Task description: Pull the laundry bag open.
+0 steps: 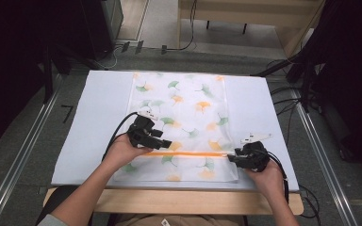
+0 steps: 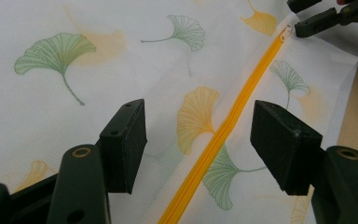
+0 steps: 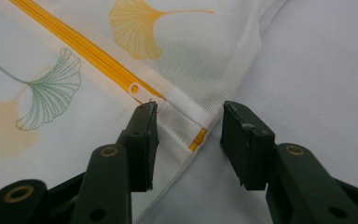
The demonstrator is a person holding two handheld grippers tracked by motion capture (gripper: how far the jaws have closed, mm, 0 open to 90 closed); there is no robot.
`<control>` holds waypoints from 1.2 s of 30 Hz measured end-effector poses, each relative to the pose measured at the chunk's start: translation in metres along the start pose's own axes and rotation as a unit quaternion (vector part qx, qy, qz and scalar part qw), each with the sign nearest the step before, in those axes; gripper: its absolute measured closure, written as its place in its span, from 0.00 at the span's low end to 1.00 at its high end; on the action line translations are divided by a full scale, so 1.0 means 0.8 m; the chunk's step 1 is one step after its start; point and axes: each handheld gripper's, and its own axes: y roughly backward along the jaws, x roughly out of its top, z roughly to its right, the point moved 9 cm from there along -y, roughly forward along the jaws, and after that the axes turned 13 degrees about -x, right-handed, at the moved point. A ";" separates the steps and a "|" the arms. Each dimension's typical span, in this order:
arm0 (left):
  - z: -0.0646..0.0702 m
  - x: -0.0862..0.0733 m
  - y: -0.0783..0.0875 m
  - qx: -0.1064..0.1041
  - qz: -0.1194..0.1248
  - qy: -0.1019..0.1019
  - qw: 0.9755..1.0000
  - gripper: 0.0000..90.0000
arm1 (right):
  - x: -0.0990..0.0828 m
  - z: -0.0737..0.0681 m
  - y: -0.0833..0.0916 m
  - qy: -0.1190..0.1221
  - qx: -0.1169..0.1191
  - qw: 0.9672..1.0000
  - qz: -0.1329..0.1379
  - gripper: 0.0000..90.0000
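1. One white fabric bag [image 1: 179, 127], printed with green and orange ginkgo leaves, lies flat on the counter [image 1: 99, 122]. Its near edge runs just inside the counter's front edge; its far edge sits near the back edge.
2. Bare strips of the pale counter lie open on both sides of the bag, the left strip about as broad as the right.
3. One orange zipper [image 1: 188, 154] crosses the bag's near part from side to side. Its white pull tab [image 3: 137, 89] sits close to the bag's right end.
4. The left tool [image 1: 162, 142], held in the person's left hand [image 1: 122, 150], hovers over the zipper near the bag's middle. In the left gripper view its jaws stand wide apart with the zipper [image 2: 223, 130] running between them, not pinched.
5. The right tool [image 1: 233, 157], held in the right hand [image 1: 264, 176], sits at the bag's right edge. In the right gripper view its jaws are open, straddling the zipper's end; the left jaw tip rests right by the pull tab, and I cannot tell whether it touches.
6. Grey floor surrounds the counter, with metal rails [image 1: 23, 155] along both sides, cables [image 1: 292, 101] at the right, and a wooden desk [image 1: 245, 14] beyond.
7. Count: one bag, one zipper, two tools, two hands.
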 end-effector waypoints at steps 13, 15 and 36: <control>0.010 0.004 -0.003 -0.015 0.018 -0.024 0.999 0.55 | 0.004 -0.009 -0.002 0.002 -0.010 1.000 -0.004 0.86; 0.013 0.004 -0.005 -0.017 0.016 -0.031 0.999 0.58 | 0.005 -0.011 -0.002 0.003 -0.004 1.000 -0.004 0.90; 0.045 0.008 -0.038 -0.061 0.013 -0.044 0.997 0.53 | 0.025 -0.011 0.033 -0.038 0.050 0.998 0.013 0.94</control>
